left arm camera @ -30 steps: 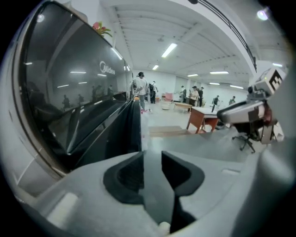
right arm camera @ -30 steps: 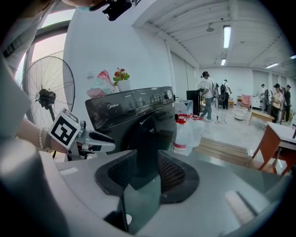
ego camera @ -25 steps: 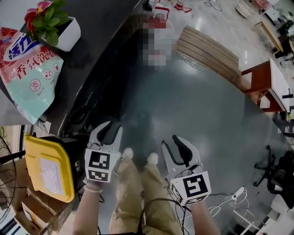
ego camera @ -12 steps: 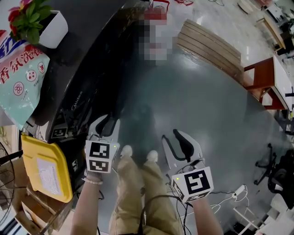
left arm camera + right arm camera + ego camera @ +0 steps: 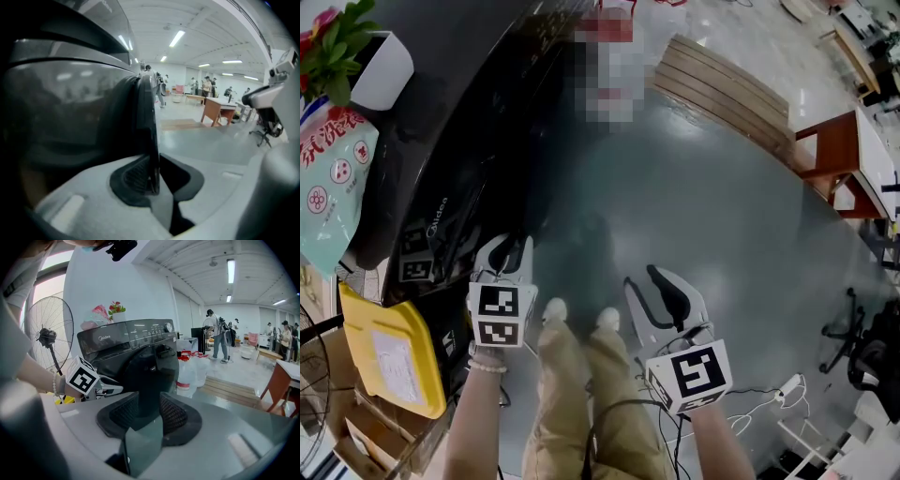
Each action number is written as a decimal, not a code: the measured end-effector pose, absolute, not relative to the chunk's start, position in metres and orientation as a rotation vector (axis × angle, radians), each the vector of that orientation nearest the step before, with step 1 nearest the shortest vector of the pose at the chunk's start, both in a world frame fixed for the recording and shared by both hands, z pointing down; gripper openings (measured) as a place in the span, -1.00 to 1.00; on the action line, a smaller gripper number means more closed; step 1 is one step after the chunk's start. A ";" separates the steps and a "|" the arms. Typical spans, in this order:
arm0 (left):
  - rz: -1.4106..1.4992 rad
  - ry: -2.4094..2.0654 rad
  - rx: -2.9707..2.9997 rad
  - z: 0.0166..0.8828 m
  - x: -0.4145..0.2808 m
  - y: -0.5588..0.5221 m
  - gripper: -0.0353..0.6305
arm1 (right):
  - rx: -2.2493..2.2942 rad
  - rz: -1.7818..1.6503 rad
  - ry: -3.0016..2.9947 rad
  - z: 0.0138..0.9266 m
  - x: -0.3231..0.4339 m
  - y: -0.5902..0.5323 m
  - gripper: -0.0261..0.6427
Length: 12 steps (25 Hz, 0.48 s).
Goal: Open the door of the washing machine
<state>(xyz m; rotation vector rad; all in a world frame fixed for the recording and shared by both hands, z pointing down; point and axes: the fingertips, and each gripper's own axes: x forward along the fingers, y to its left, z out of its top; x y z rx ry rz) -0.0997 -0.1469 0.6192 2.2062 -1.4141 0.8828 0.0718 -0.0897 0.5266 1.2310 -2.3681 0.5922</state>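
1. The washing machine [image 5: 455,112] stands dark and glossy at the person's left, close in front of their shoes [image 5: 555,310]; its round door [image 5: 84,108] sits in the front face, and in the left gripper view the door's thin edge [image 5: 152,122] runs straight down between that gripper's pads.
2. The left gripper [image 5: 508,255] is right up against the machine's front; its jaws have just been closing, and the two pads [image 5: 133,174] sit against either side of the door's edge, pinching it.
3. The right gripper [image 5: 652,286] hangs out from the machine's front, well apart from it, over the grey floor [image 5: 703,216]; its jaws stand apart with nothing between them; its own view looks across the gap at the door [image 5: 152,364], with the left gripper [image 5: 116,390] at the door's rim.
4. On top of the machine sits a white pot [image 5: 382,70] with a leafy, red-flowered plant; a detergent bag [image 5: 328,178] lies just beside it, nearer the person.
5. Tucked against the machine's near side, low down, is a yellow lid [image 5: 389,352] on a dark container; a standing fan [image 5: 47,336] rises beside the machine in the right gripper view.
6. Out across the floor from the machine's front lie stacked wooden boards [image 5: 722,94]; farther off is a reddish-brown table [image 5: 830,159]; several people stand well beyond the machine, deep in the room.
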 end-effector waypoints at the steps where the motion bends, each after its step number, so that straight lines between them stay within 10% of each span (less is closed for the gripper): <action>1: 0.882 -1.422 2.201 0.619 -0.101 -0.147 -0.74 | 1.233 0.595 -2.368 0.527 0.072 -0.090 -0.55; 12: 0.873 -1.454 2.164 0.620 -0.100 -0.145 -0.77 | 1.225 0.604 -2.373 0.531 0.075 -0.088 -0.55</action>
